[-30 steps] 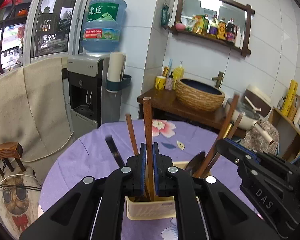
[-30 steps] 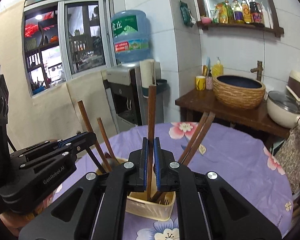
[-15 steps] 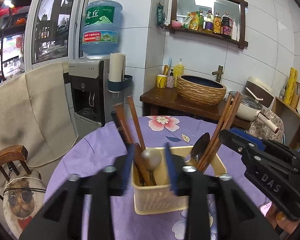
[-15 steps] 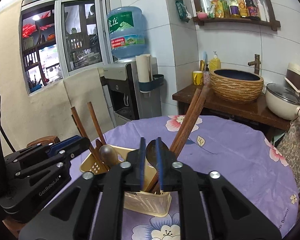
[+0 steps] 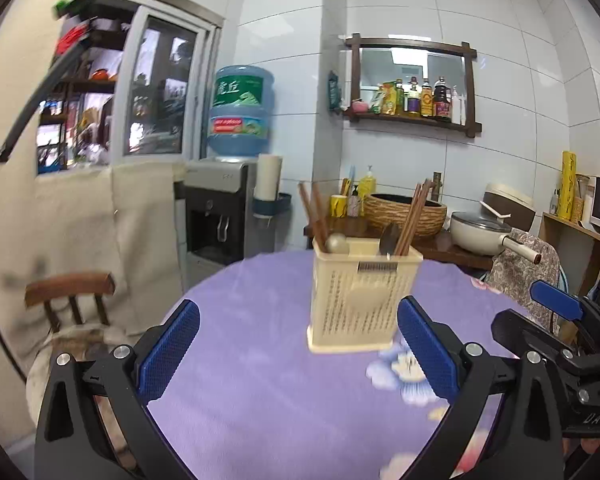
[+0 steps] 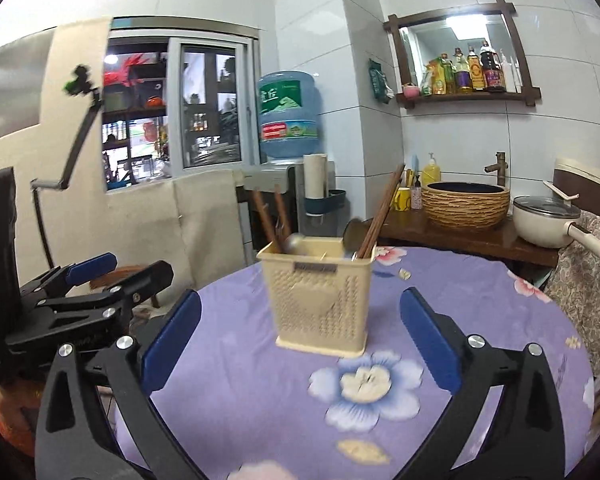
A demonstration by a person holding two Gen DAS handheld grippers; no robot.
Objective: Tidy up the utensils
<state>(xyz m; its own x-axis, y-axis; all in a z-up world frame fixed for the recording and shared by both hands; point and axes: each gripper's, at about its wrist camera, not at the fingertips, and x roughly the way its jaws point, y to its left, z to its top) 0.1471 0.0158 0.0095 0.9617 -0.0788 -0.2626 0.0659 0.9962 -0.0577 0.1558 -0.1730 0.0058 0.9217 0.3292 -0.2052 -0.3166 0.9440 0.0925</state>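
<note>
Purple floral tablecloth (image 5: 260,380) carries the cream utensil holder (image 5: 360,300) with chopsticks (image 5: 410,216) and spoons (image 5: 337,244) standing inside; left gripper (image 5: 298,354) and right gripper (image 6: 300,344), jaws just opened, empty, sit short of it, sorting apparently done.

White tiled walls (image 5: 400,8) enclosed the room. A water dispenser (image 5: 220,208) stood beneath a window (image 6: 176,112); a wooden wall shelf (image 6: 460,96) held bottles above a dark counter (image 6: 460,236). A wooden chair (image 5: 70,292) stood left.

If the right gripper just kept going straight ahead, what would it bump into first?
Most likely the cream utensil holder on the purple tablecloth. It stands ahead between the right gripper's open fingers, slightly above its line; depth is hard to judge.
</note>
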